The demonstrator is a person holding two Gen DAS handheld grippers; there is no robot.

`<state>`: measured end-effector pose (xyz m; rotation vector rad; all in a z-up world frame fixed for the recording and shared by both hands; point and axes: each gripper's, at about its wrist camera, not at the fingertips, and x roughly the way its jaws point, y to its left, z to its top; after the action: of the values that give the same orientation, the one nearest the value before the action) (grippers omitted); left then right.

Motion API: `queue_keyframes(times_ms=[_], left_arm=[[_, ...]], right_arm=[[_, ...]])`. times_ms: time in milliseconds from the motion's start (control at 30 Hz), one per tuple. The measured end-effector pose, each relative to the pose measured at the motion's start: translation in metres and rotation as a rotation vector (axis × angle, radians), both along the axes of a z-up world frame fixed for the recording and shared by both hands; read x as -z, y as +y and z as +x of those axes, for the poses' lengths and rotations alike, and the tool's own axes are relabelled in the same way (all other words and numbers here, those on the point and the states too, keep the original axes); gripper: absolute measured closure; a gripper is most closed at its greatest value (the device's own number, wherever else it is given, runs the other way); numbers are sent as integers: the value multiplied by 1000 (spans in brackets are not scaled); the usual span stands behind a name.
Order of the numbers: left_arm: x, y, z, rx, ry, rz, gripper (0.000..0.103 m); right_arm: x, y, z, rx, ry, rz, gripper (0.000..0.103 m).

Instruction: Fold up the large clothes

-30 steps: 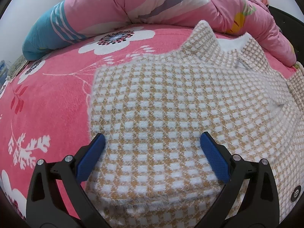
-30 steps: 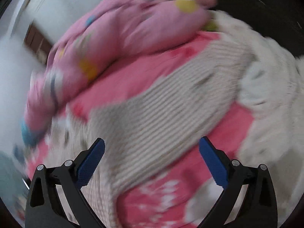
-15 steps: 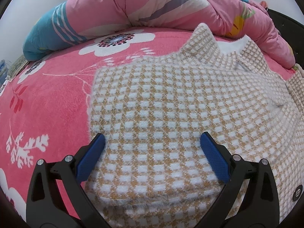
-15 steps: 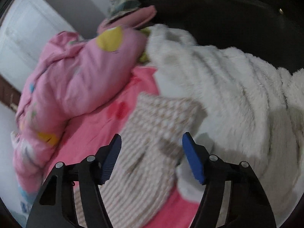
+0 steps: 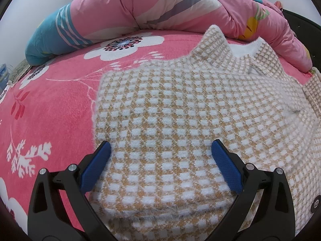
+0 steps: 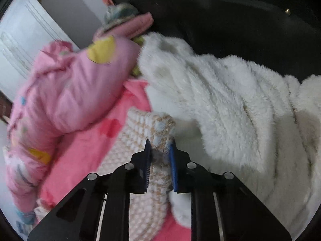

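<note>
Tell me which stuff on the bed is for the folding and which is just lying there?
For the folding:
- checked sweater
- its sleeve end
- right gripper, jaws closing on that sleeve end
- left gripper, open over the sweater

Just lying there:
- pink quilt
- fluffy white blanket
- pink flowered bedspread

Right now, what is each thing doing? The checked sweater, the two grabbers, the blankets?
Checked sweater: spread flat on the bed, bottom part folded up, collar at the far end.
Sleeve end: bunched between the right pads.
Left hand-held gripper: open, holding nothing, over the sweater.
Right hand-held gripper: closing on the sleeve end.
Pink quilt: heaped behind the sweater.
White fluffy blanket: rumpled beside the sleeve.
</note>
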<state>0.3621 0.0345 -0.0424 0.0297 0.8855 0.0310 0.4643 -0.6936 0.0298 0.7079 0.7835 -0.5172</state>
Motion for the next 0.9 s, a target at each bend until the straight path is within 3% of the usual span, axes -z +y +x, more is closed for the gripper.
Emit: queue_keyframes(times_ms=[167,267,433,567,733,800,900], left_arm=[[0,0,-1,-2,-2,-1,6],[1,1,-3,-2,-4,2,6],[-1,2,-2,-1,-7,-4,6],[-8,7,0,-4,-17,-37,7],[-32,22,-14,2,-43,-168,7],[-41,26,-25,46,-47,-192,7],[-49,35,-43,117,-41,-206,7]], right_arm=[[-60,43,-21,-124,-150,-31,88],[-111,87,-30,-229,-254,-63,88],[-193,182,-34,-393,-382,-129,88],[-227,270,-27,-504,-427,-176,88],[-226,385,-16,-664,-440,-202,88],[-214,432,-14,-736,-440,-198,88],[-171,517,-12,-885,-404,-199,88]])
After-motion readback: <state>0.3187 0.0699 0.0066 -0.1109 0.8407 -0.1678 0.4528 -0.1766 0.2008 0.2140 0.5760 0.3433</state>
